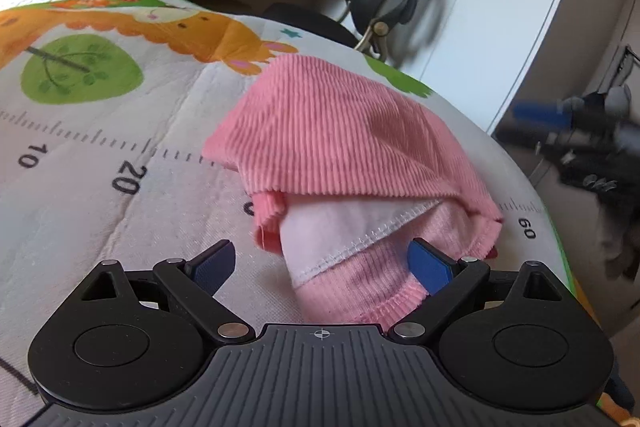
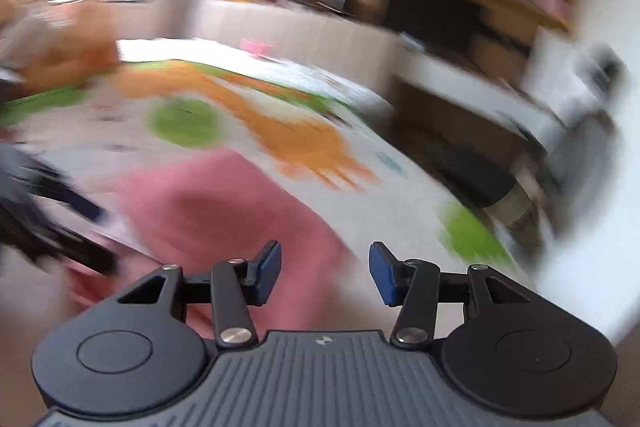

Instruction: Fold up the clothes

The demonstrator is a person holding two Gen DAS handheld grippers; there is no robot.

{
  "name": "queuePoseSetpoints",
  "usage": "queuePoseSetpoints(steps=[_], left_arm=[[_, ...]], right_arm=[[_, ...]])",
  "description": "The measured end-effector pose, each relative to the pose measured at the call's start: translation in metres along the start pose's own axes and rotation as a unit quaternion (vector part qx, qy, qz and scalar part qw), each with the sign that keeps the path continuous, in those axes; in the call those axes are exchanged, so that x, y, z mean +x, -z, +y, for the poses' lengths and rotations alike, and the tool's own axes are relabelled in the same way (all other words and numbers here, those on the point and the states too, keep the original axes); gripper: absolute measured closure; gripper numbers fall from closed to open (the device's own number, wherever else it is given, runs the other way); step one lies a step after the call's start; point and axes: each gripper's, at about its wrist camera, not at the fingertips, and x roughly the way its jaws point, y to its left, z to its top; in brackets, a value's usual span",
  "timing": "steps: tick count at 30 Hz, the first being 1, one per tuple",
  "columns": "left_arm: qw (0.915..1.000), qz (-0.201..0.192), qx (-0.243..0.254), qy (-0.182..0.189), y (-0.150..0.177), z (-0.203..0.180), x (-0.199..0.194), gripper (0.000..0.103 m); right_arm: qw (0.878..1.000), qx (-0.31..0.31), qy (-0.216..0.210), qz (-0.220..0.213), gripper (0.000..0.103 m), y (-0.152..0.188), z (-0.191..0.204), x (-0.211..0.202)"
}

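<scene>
- The pink garment [image 1: 344, 147] lies in a loose heap on the mat [image 1: 100, 147], near the mat's right edge, ribbed top layer over a pale lining
- The left tongs [image 1: 322, 263] stand wide, straddling the garment's near hem; the right-side pad [image 1: 428, 267] seems to touch the cloth, the other stands clear, nothing pinched
- The right tongs [image 2: 325, 273] are part open and empty, above the mat; that view is blurred, the garment [image 2: 224, 211] lying ahead and to their left
- The heap runs away from the left tongs, which are nearer
- Closing on the hem looks like the coming move
</scene>
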Motion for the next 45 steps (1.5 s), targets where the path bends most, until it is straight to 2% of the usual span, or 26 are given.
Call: queuePoseSetpoints(steps=[2, 4, 8, 10, 11, 13, 14, 15, 19, 21, 24, 27, 29, 31, 33, 37, 40, 43, 45], left_arm=[[0.9999, 0.001, -0.009, 0.005, 0.002, 0.004, 0.0, 0.007], [0.9999, -0.001, -0.01, 0.006, 0.004, 0.01, -0.007, 0.007], [0.9992, -0.005, 0.014, -0.038, 0.01, 0.023, -0.031, 0.007], [0.9982, -0.003, 0.005, -0.06, 0.013, 0.035, -0.04, 0.007], [0.9977, -0.003, -0.008, -0.067, 0.014, 0.043, -0.043, 0.007], [0.9968, -0.003, -0.038, -0.071, 0.014, 0.055, -0.046, 0.007], [0.9962, -0.003, -0.054, -0.068, 0.014, 0.06, -0.047, 0.007], [0.9961, -0.002, -0.064, -0.061, 0.013, 0.062, -0.046, 0.007], [0.9976, 0.001, -0.061, -0.034, 0.008, 0.055, -0.039, 0.007], [0.9982, 0.002, -0.053, -0.028, 0.004, 0.048, -0.032, 0.007], [0.9985, -0.004, -0.046, -0.029, -0.005, 0.042, -0.025, 0.006], [0.9978, -0.014, -0.049, -0.042, -0.012, 0.039, -0.029, 0.006], [0.997, -0.021, -0.052, -0.053, -0.018, 0.039, -0.033, 0.006], [0.9964, -0.032, -0.055, -0.056, -0.025, 0.038, -0.039, 0.006], [0.9963, -0.046, -0.059, -0.043, -0.035, 0.033, -0.044, 0.006], [0.9974, -0.061, -0.025, -0.029, -0.051, 0.007, -0.038, 0.006], [0.9982, -0.044, 0.011, -0.041, -0.055, -0.008, -0.016, 0.006], [0.9983, -0.012, 0.02, -0.053, -0.049, -0.01, 0.006, 0.006], [0.9982, 0.002, 0.02, -0.055, -0.042, -0.008, 0.016, 0.006]], right_arm=[[0.996, -0.073, -0.048, -0.017, 0.054, -0.014, 0.033, 0.01], [0.986, -0.134, -0.095, -0.025, 0.054, -0.022, 0.062, 0.023], [0.971, -0.192, -0.143, -0.011, 0.055, -0.03, 0.098, 0.056], [0.968, -0.206, -0.144, 0.003, 0.055, -0.027, 0.11, 0.068], [0.967, -0.219, -0.13, 0.003, 0.055, -0.023, 0.115, 0.074], [0.969, -0.23, -0.092, -0.013, 0.072, -0.017, 0.117, 0.079], [0.973, -0.215, -0.077, -0.023, 0.095, -0.021, 0.111, 0.077], [0.978, -0.194, -0.063, -0.039, 0.1, -0.027, 0.101, 0.071], [0.986, -0.126, -0.041, -0.103, 0.1, -0.056, 0.06, 0.024], [0.986, -0.116, -0.052, -0.109, 0.1, -0.059, 0.047, 0.002], [0.987, -0.114, -0.088, -0.069, 0.1, -0.034, 0.053, -0.011], [0.986, -0.117, -0.116, -0.005, 0.099, 0.012, 0.069, -0.003], [0.986, -0.105, -0.129, 0.017, 0.099, 0.032, 0.075, 0.004], [0.987, -0.094, -0.131, 0.015, 0.099, 0.041, 0.077, 0.003], [0.987, -0.084, -0.134, 0.013, 0.099, 0.041, 0.074, 0.001], [0.987, -0.083, -0.138, 0.01, 0.099, 0.04, 0.072, -0.003], [0.986, -0.081, -0.147, 0.006, 0.099, 0.036, 0.065, -0.01], [0.986, -0.064, -0.157, -0.008, 0.098, 0.029, 0.046, -0.023], [0.988, -0.03, -0.151, -0.022, 0.088, 0.02, 0.022, -0.033]])
